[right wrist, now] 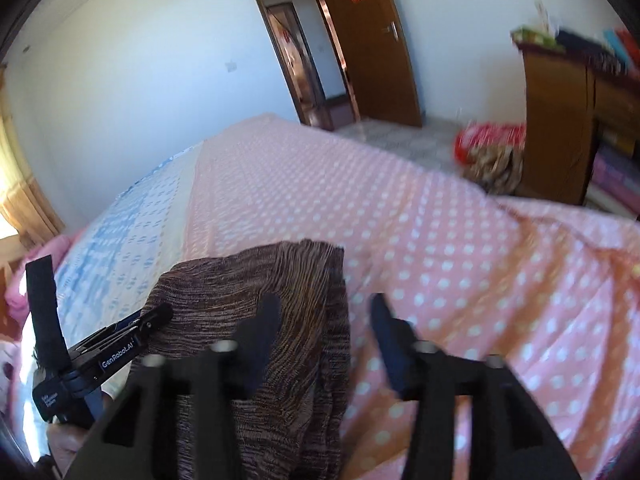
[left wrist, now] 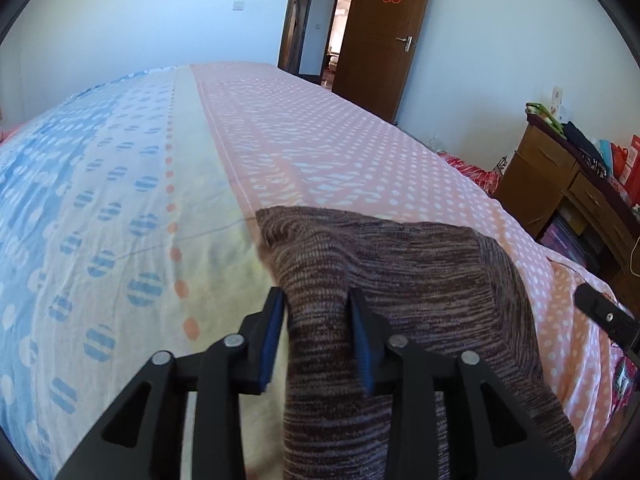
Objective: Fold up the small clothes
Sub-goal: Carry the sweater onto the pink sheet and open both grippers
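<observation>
A brown striped knit garment [left wrist: 400, 304] lies folded on the bed's pink dotted sheet [left wrist: 360, 152]. My left gripper [left wrist: 318, 300] is open, its fingers straddling the garment's left edge fold without pinching it. In the right wrist view the garment [right wrist: 256, 288] lies at lower left, and my right gripper [right wrist: 324, 308] is open above its right edge, the left finger over the cloth and the right finger over the sheet [right wrist: 460, 248]. The left gripper [right wrist: 156, 316] shows at the garment's left side there.
The bed has a blue dotted part [left wrist: 80, 208] to the left. A wooden desk [left wrist: 560, 184] with clutter stands to the right, with a red bag [right wrist: 488, 140] on the floor beside it. An open brown door [left wrist: 380, 40] is beyond.
</observation>
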Demonstrator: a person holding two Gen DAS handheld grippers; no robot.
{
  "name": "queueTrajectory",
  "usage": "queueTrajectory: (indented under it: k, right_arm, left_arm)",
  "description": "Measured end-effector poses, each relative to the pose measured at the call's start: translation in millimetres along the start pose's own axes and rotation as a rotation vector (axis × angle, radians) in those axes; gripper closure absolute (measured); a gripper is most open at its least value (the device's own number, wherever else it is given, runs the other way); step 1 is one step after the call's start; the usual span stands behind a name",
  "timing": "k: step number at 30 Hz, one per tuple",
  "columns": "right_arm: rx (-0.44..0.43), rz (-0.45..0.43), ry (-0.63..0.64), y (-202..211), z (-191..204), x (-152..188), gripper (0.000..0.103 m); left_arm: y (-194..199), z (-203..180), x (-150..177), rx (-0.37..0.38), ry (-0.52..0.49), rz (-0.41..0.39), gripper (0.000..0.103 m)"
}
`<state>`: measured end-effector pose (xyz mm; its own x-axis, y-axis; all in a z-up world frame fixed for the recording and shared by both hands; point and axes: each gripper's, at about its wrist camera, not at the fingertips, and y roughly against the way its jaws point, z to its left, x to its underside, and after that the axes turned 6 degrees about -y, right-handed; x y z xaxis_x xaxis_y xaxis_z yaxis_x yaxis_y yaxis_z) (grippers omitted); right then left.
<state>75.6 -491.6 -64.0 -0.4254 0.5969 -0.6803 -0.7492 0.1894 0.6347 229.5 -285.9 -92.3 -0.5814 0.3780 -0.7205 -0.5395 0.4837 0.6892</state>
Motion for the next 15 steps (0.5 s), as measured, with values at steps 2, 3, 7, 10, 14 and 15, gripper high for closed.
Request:
queueTrajectory:
  k: [2, 3, 7, 10, 14, 15]
  right_arm:
    - [-0.045, 0.063, 0.001, -18, 2, -5, 0.046]
    - [-0.044, 0.099, 0.002, -30, 3, -9, 0.046]
    - [0.013, 0.170, 0.042, -69, 2, -24, 0.046]
    - [-0.013, 0.246, 0.038, -94, -5, -30, 0.046]
    - [-0.052, 0.256, 0.089, -103, -2, -26, 0.062]
    - [-0.075, 0.263, 0.086, -103, 0, -26, 0.068]
  left_arm:
    - [3, 0, -2, -0.022, -0.013, -0.007, 0.038]
    - [3, -1, -2, -0.024, -0.012, -0.010, 0.033]
    - [-14, -4, -1, -0.037, -0.024, 0.051, 0.033]
    - [-21, -7, 3, -0.038, -0.037, 0.064, 0.026]
    - [-25, -7, -2, -0.014, -0.036, 0.089, 0.017]
    - [-26, -7, -5, 0.003, -0.037, 0.097, 0.013]
